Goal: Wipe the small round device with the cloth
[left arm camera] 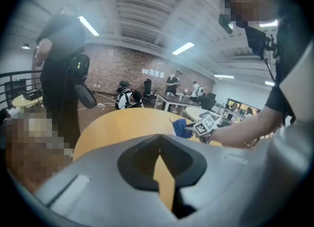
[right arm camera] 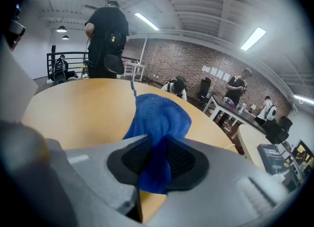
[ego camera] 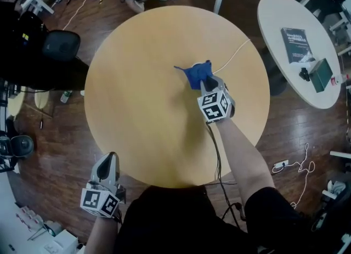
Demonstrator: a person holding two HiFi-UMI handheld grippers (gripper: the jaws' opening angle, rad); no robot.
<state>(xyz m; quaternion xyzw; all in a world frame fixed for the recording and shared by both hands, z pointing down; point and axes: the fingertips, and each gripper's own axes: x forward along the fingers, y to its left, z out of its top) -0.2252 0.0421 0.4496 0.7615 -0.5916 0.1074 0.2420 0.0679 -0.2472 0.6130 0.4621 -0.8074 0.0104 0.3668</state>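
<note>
Right gripper is clamping the blue fabric cloth bunched, lowering it near the round tan wooden table centre, probably covering the unseen small round device at the white cable end; left gripper is idling clenched, empty, at the table's near edge.

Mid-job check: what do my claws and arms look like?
The left claw and right claw are light grey tapered shells, each carrying a white cube with black square markers. Black ribbed pads line the right one's jaws. A thin black cable trails back from it along the arm. The right sleeve is short and black.
</note>
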